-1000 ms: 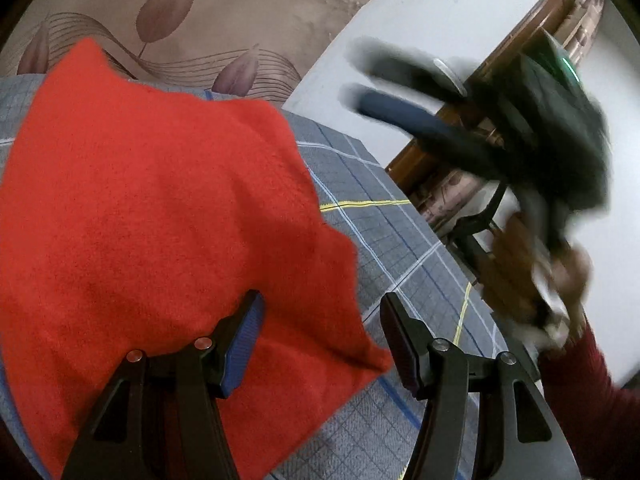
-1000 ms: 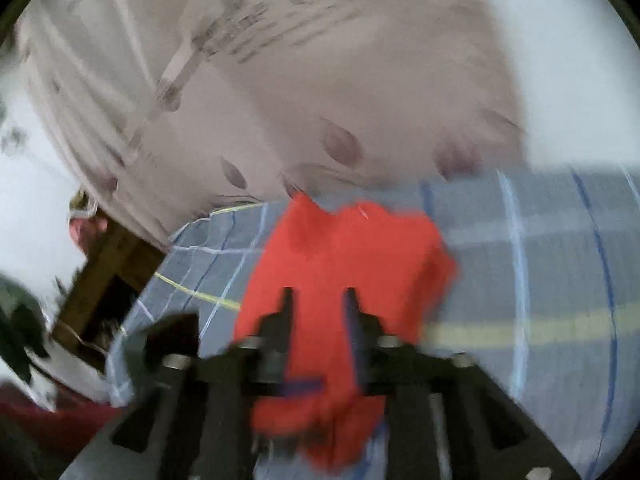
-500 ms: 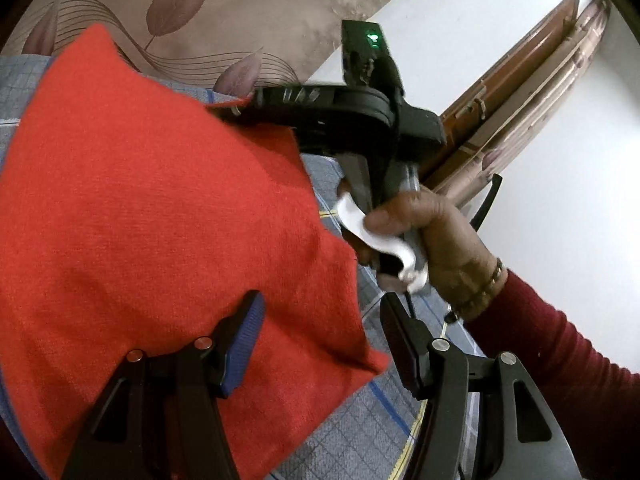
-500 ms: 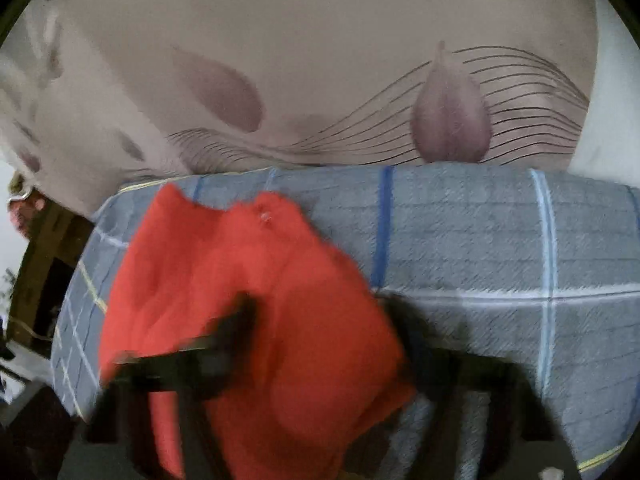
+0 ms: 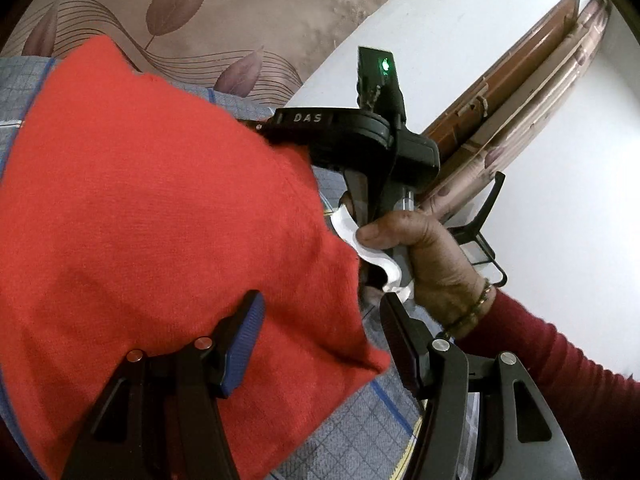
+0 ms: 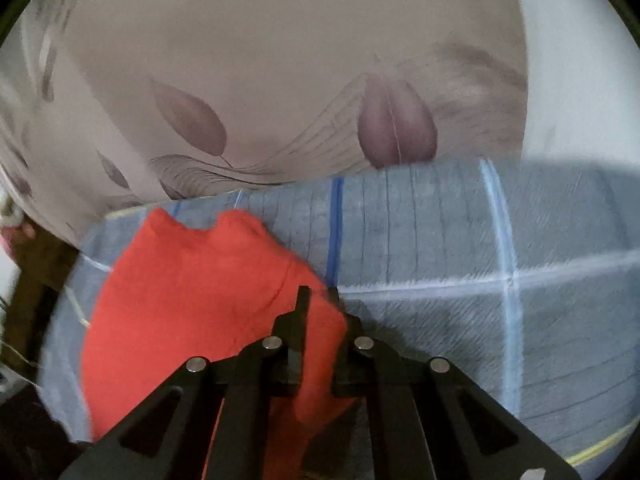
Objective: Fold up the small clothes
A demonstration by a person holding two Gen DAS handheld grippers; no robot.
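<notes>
A red knitted garment (image 5: 152, 224) lies on a blue-grey checked bedsheet (image 5: 360, 432). My left gripper (image 5: 320, 344) is open, its jaws astride the garment's near right corner. The right gripper's body (image 5: 352, 140) shows in the left wrist view at the garment's far right edge, held by a hand in a dark red sleeve; its fingers are hidden by the cloth. In the right wrist view my right gripper (image 6: 318, 296) is shut on a fold of the red garment (image 6: 192, 296) at its right edge, over the sheet (image 6: 440, 240).
A beige curtain with leaf print (image 5: 224, 12) hangs behind the bed and also shows in the right wrist view (image 6: 280, 80). A wooden door frame (image 5: 500, 120) and white wall stand to the right. A black metal stand (image 5: 486, 216) is beside the bed.
The right gripper swung in from the right, reached the garment's far right edge and closed on it. The left gripper stayed open over the near corner.
</notes>
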